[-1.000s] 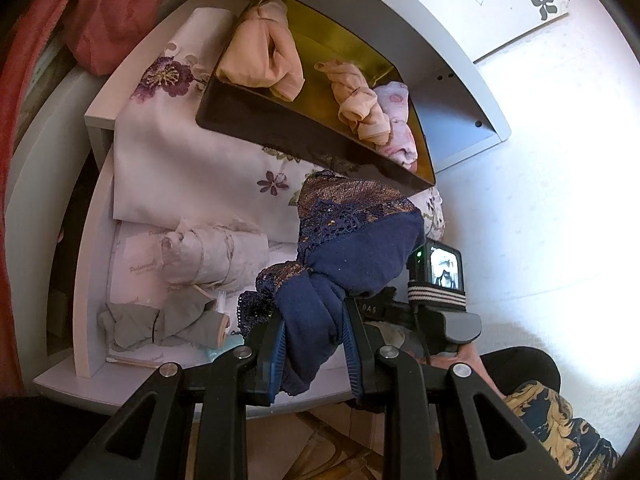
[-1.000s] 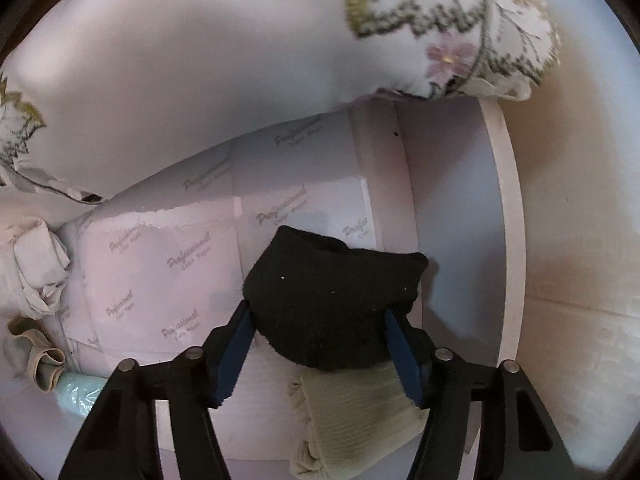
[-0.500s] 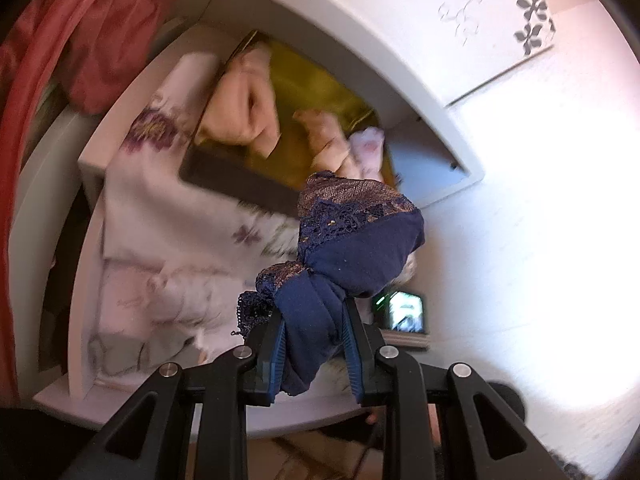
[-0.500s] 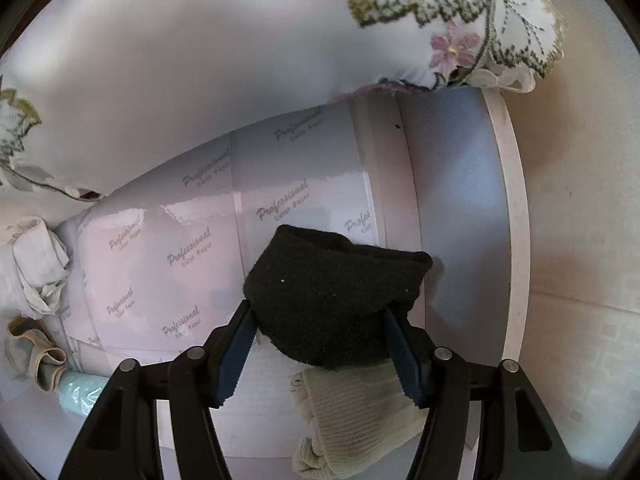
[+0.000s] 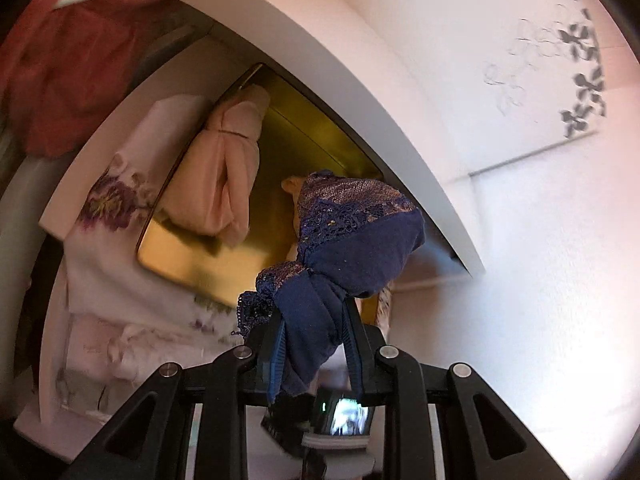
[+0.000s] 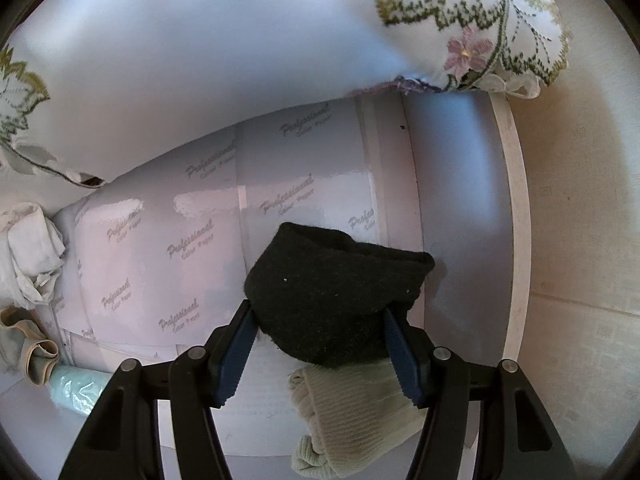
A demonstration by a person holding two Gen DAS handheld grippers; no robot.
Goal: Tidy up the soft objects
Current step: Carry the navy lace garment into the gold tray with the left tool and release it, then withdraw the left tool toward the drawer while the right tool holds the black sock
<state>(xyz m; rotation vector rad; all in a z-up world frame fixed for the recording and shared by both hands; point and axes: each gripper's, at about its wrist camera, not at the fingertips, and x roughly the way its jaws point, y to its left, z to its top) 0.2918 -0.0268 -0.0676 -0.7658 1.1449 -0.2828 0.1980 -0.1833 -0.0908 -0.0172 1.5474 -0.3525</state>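
Observation:
My left gripper (image 5: pixel 312 332) is shut on a knotted navy lace garment (image 5: pixel 352 240) and holds it in front of a gold tray (image 5: pixel 208 260) on the upper shelf. A rolled pink garment (image 5: pixel 220 176) lies in that tray; another pink roll is mostly hidden behind the navy one. My right gripper (image 6: pixel 320 328) is shut on a rolled black sock (image 6: pixel 332 288) and holds it over the paper-lined lower shelf (image 6: pixel 192 240). A cream ribbed sock (image 6: pixel 352 412) lies just below the black one.
A floral embroidered cloth (image 6: pixel 240 60) hangs over the upper shelf and shows under the tray (image 5: pixel 116 200). White and beige rolled garments (image 6: pixel 32 256) and a pale green packet (image 6: pixel 76 392) sit at the shelf's left. Red clothes (image 5: pixel 68 72) hang top left. The white cabinet edge (image 5: pixel 360 92) curves above the tray.
My left gripper has risen with the navy garment and moved closer to the gold tray. My right gripper and the black sock have barely moved.

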